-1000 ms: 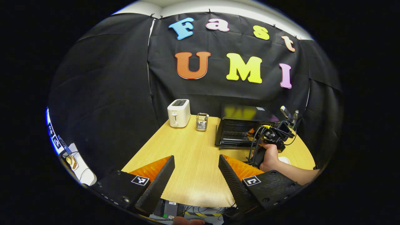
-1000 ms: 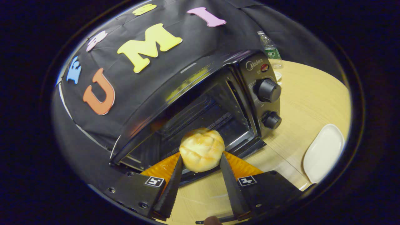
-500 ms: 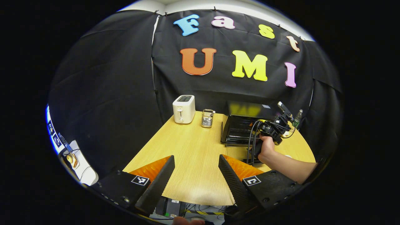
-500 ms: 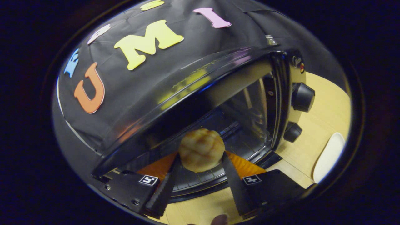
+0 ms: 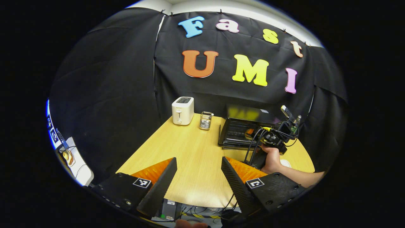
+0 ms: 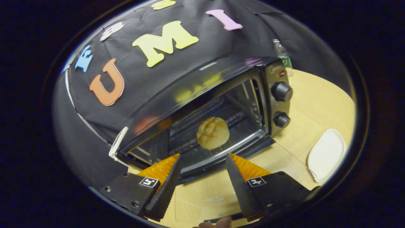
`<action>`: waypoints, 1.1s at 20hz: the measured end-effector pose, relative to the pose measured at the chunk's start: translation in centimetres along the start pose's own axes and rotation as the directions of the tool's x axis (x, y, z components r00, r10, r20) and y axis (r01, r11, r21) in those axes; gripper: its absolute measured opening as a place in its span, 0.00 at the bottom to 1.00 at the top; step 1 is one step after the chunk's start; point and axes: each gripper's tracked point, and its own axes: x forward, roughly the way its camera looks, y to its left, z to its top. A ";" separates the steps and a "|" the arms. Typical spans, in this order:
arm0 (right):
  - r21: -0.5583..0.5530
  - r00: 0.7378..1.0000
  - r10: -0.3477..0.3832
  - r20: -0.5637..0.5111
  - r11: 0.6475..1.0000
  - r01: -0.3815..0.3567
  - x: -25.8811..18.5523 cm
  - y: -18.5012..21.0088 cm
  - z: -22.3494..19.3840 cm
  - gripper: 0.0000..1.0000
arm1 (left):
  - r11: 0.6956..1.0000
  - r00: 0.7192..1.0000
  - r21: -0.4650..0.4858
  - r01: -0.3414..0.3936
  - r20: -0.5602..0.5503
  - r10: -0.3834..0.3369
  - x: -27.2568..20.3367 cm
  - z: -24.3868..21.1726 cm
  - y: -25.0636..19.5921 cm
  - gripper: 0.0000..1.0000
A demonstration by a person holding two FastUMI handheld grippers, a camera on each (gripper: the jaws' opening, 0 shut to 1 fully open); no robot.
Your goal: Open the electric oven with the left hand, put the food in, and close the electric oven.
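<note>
The black electric oven (image 6: 218,71) stands with its door (image 6: 190,166) folded down flat. A round golden bun (image 6: 212,133) rests on the wire rack inside, free of any finger. My right gripper (image 6: 202,156) is open just in front of the door, a short way back from the bun. In the left gripper view the oven (image 5: 245,122) is at the far right of the table, with the right gripper (image 5: 275,136) and the hand (image 5: 270,158) holding it before it. My left gripper (image 5: 198,160) is open over the table's near edge, holding nothing.
A white toaster (image 5: 182,110) and a small glass holder (image 5: 205,120) stand at the back of the wooden table (image 5: 190,148). A white plate (image 6: 326,155) lies right of the oven, under its two knobs (image 6: 281,91). A water bottle (image 6: 282,55) stands behind.
My right gripper carried the bun into the oven, opened and drew back out; the bun now lies on the rack. My left gripper has barely shifted.
</note>
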 end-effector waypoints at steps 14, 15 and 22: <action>-0.321 1.000 0.011 0.003 0.947 -0.010 -19.9 -8.0 1.0 0.93 | 0.979 0.974 0.003 0.205 -0.097 -0.204 1.5 -7.8 -8.3 0.93; -0.339 1.000 0.006 0.009 0.941 -0.003 -20.9 -8.5 1.3 0.93 | 0.976 0.970 0.006 0.218 -0.115 -0.216 2.2 -8.5 -9.0 0.93; -0.504 0.999 -0.030 0.037 0.863 0.045 -25.7 -12.3 3.6 0.94 | 0.959 0.931 0.005 0.282 -0.242 -0.272 9.5 -14.7 -14.4 0.95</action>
